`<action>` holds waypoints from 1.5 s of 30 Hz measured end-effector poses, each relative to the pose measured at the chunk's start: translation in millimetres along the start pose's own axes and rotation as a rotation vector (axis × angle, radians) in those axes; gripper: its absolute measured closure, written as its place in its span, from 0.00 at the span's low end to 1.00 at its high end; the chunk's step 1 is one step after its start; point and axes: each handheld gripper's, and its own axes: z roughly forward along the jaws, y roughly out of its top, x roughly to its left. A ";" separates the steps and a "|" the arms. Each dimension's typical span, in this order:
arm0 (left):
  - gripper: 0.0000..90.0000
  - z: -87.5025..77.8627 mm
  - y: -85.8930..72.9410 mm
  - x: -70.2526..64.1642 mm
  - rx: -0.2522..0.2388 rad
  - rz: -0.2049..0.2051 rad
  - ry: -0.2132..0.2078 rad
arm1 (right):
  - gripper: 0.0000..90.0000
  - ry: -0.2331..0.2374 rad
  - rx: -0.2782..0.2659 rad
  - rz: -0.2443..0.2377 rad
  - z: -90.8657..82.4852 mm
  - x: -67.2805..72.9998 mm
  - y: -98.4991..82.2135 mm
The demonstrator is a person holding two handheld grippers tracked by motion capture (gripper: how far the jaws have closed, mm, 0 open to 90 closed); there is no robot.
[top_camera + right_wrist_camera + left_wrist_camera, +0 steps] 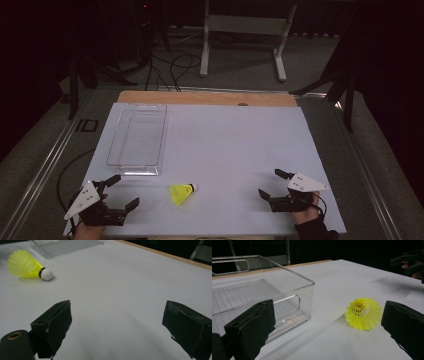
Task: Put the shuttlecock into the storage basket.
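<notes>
Left fingers (249, 327): spread wide, holding nothing, low on the bench (240, 135) near its front left corner.
Right fingers (53, 325): also wide apart and bare, at the front right.
Shuttlecock (182, 193): yellow, lying on its side between the two grippers, nearer the left one, touched by neither.
Clear bin (137, 136): just beyond the shuttlecock, nothing inside.
Progress: nothing grasped yet; likely the pickup and the drop into the bin both remain.
</notes>
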 end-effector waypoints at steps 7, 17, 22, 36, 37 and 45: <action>0.00 0.6 1.0 -2.2 0.010 0.020 0.012 | 0.10 -0.026 -0.027 -0.005 -2.3 0.8 -1.1; 0.00 -0.8 0.7 -1.3 0.012 0.009 0.003 | 0.10 -0.030 -0.024 0.003 -1.8 0.7 -1.2; 0.00 -0.9 1.4 -1.4 0.023 -0.002 0.011 | 0.10 -0.029 -0.030 0.018 -3.1 -0.9 -1.4; 0.00 -2.5 16.0 0.0 0.028 -0.059 -0.033 | 0.10 -0.021 -0.040 0.037 -4.0 -1.7 -0.5; 0.00 -2.7 17.3 -0.2 0.029 -0.056 -0.030 | 0.10 -0.026 -0.039 0.034 -4.3 -1.5 -0.2; 0.00 -5.7 38.6 -1.7 0.039 -0.008 -0.014 | 0.10 -0.029 -0.046 0.027 -4.9 -0.7 0.8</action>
